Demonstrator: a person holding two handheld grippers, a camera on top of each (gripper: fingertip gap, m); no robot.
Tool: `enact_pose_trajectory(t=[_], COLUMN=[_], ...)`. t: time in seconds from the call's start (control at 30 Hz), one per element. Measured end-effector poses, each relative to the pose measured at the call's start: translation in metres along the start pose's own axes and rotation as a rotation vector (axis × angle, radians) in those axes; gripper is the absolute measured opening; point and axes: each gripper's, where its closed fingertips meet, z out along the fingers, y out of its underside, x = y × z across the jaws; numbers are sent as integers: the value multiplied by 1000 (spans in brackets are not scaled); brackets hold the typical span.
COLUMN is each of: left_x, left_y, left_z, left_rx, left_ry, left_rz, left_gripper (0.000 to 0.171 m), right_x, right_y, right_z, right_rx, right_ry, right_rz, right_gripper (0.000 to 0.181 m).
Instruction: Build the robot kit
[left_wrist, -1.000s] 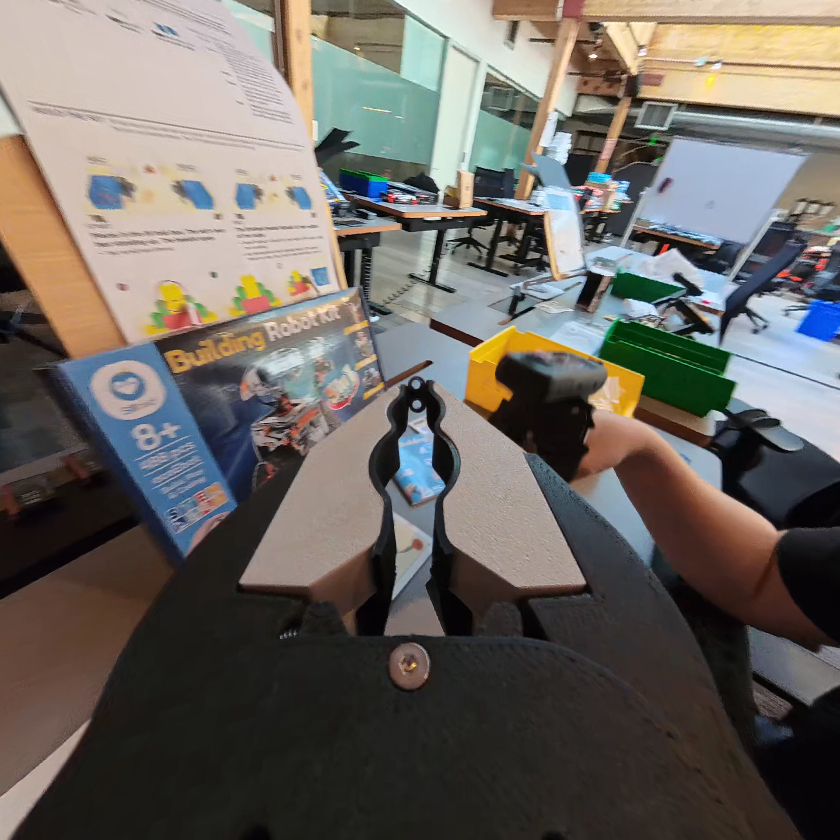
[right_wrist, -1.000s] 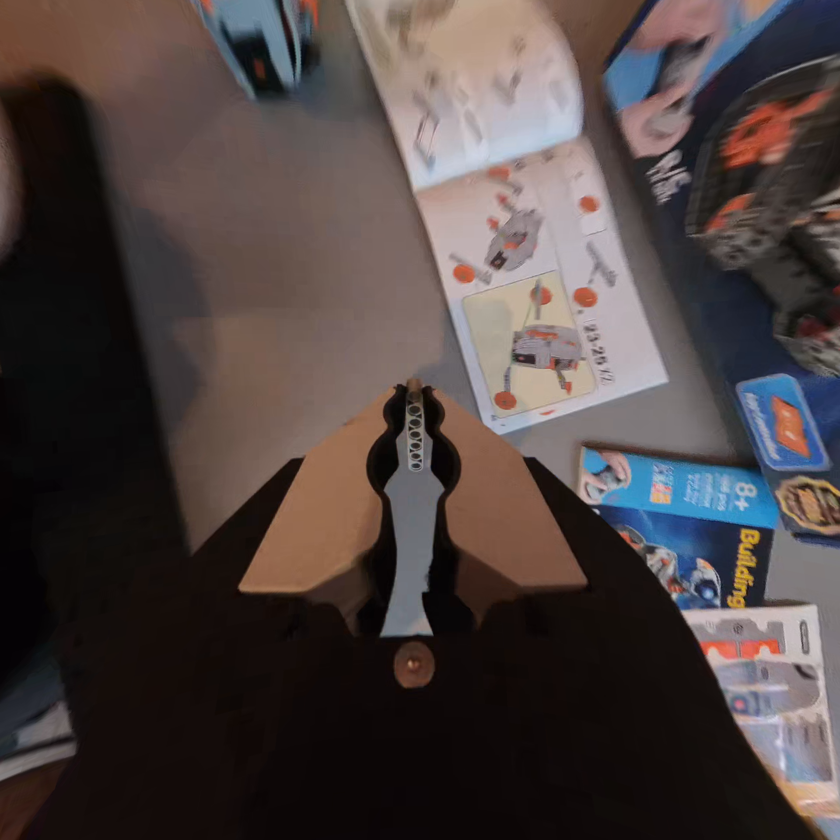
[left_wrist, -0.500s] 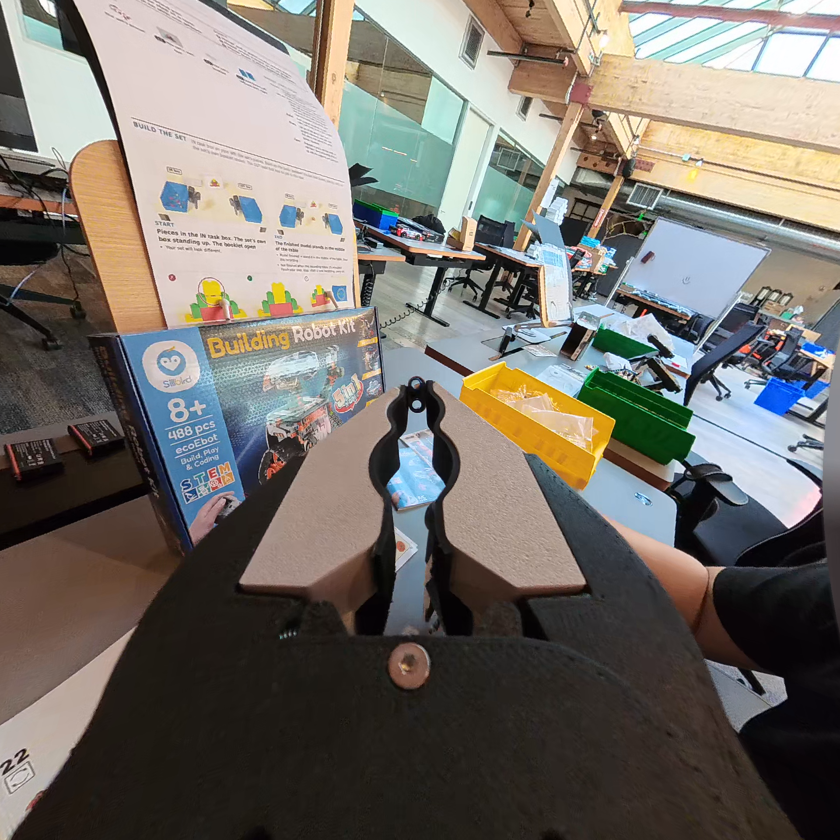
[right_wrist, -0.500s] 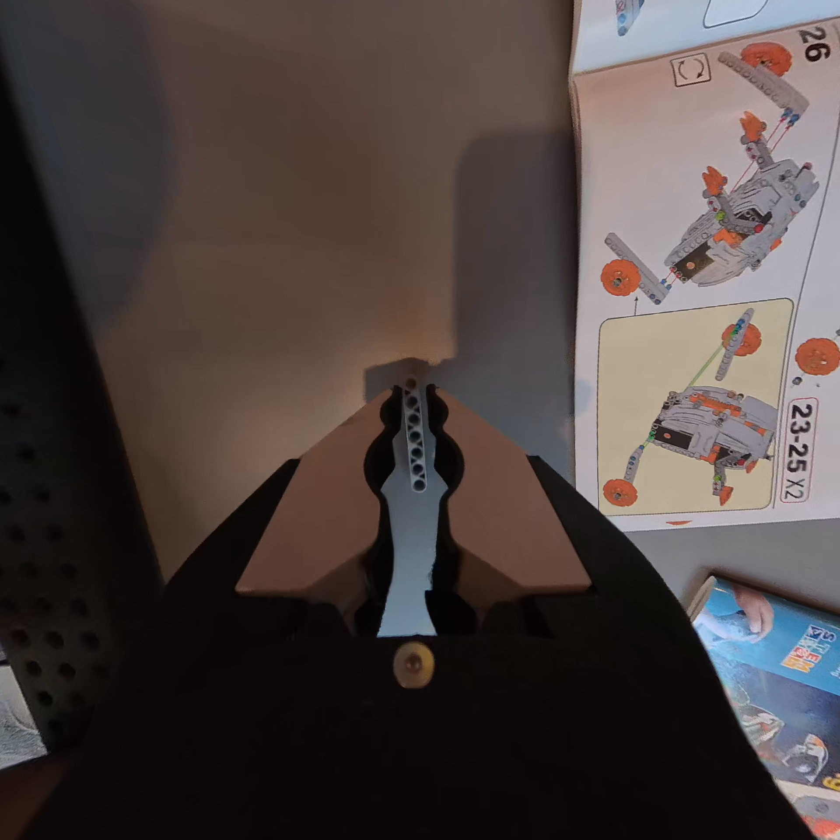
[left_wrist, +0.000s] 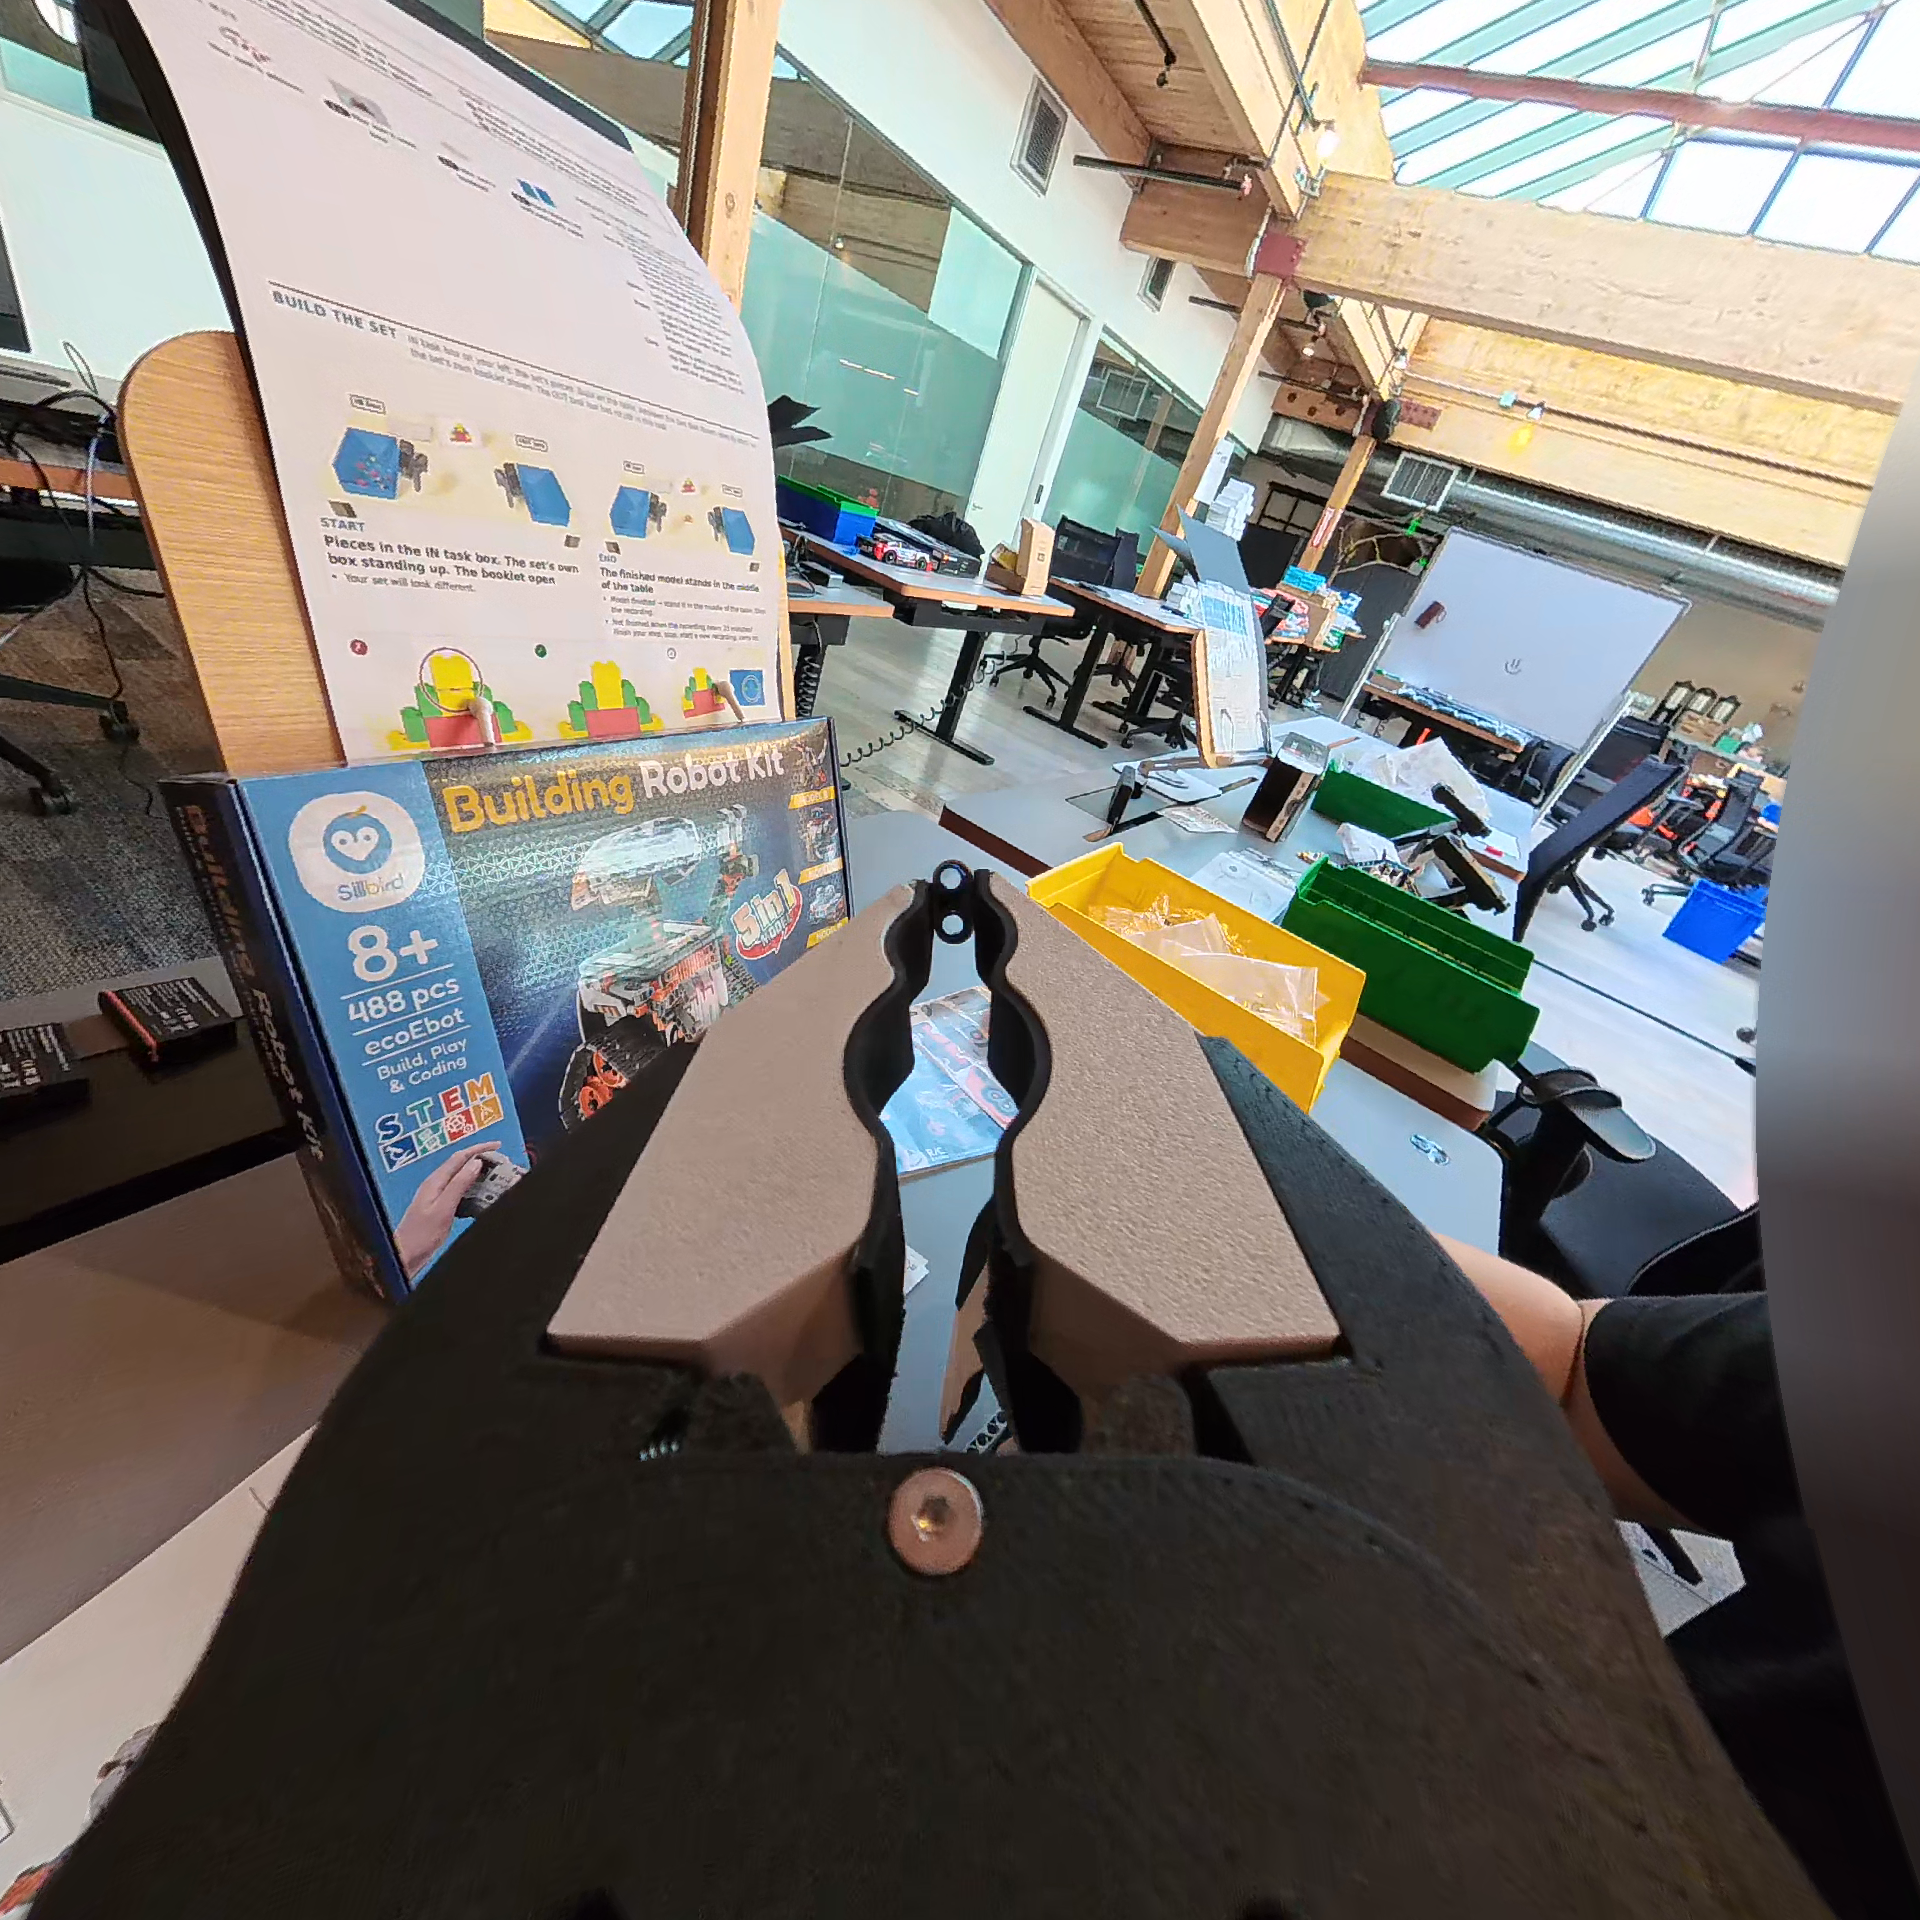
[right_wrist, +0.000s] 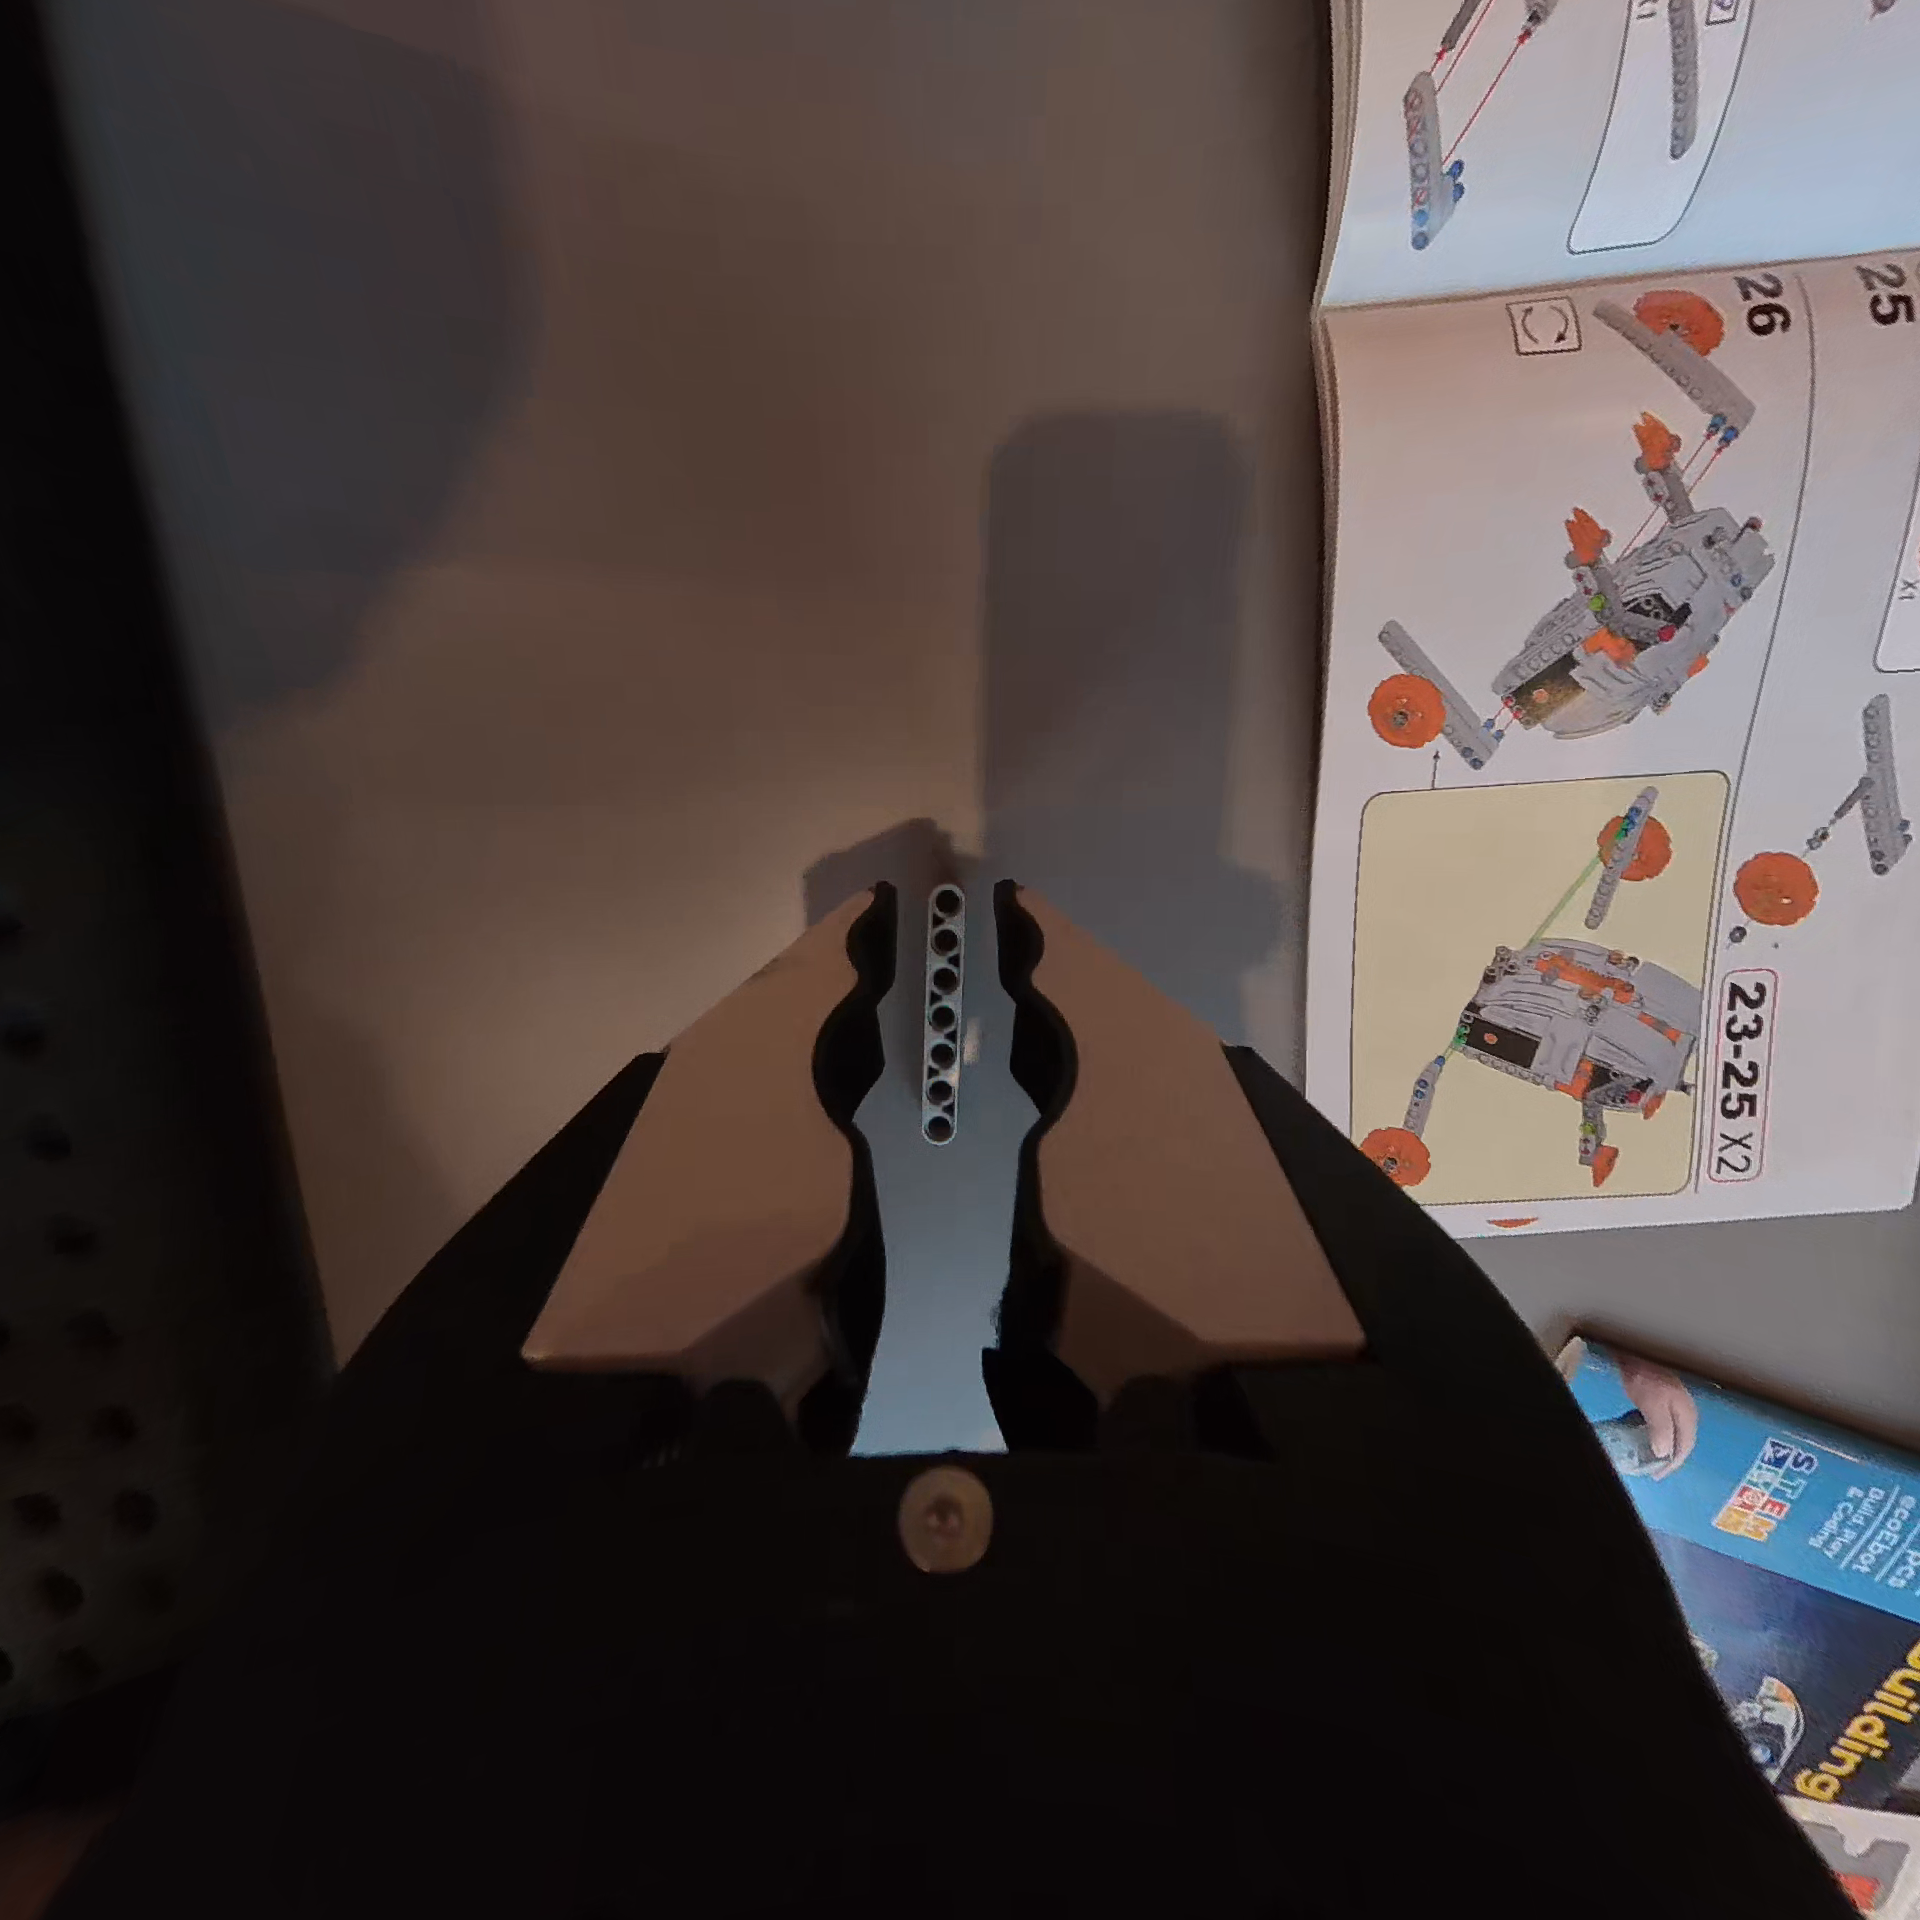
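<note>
Black-and-tan left hand-held gripper (left_wrist: 951, 904): fingers pressed together, pinching a small black two-hole plastic connector (left_wrist: 950, 881) at the very tips and holding it raised above the grey tabletop (left_wrist: 1392, 1153).

Behind it, left to right:
- a blue cardboard kit box (left_wrist: 520, 987) standing upright
- a yellow plastic bin (left_wrist: 1195, 966) holding clear bags
- a green plastic bin (left_wrist: 1413, 987) sitting just beyond the yellow one

Black-and-tan right hand-held gripper (right_wrist: 943, 894): pointing down at the tabletop, fingers slightly spread. A slim grey perforated plastic beam (right_wrist: 943, 1013) is lying lengthwise in the gap, apparently touching neither finger.

To its right, an open white paper instruction booklet (right_wrist: 1558, 727) is lying flat, well apart from the beam.
</note>
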Motion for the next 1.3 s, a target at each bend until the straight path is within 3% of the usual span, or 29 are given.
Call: enact_pose_trajectory(t=[0.43,0.6,0.7,0.8,0.87,0.93,1.03,1.3], left_x=[-1,-3,-6,-10,-13,-17,-23,-43], left_y=[4,4,2,-1,-4,-4,-4,-5], left_z=[4,4,3,3,3,3,5,10], left_rx=[-14,-8,11,41,64,75,110,186], left_ry=[9,4,-1,-11,-16,-20,-11,13], left_rz=[-16,-16,-23,-31,-38,-52,-88,-171], left_gripper=[5,5,5,5,6,6,6,6], right_x=[1,4,25,56,72,76,76,85], right_y=[11,-1,-20,-38,-39,-36,-31,-19], right_z=[10,-5,-42,-100,-136,-162,-182,-207], right_rx=[-70,29,249,619,849,1036,1191,1502], right_ry=[-8,5,66,132,111,-15,-169,-290], right_rz=[-5,-22,18,108,216,307,365,376], right_gripper=[5,5,5,5,5,6,6,5])
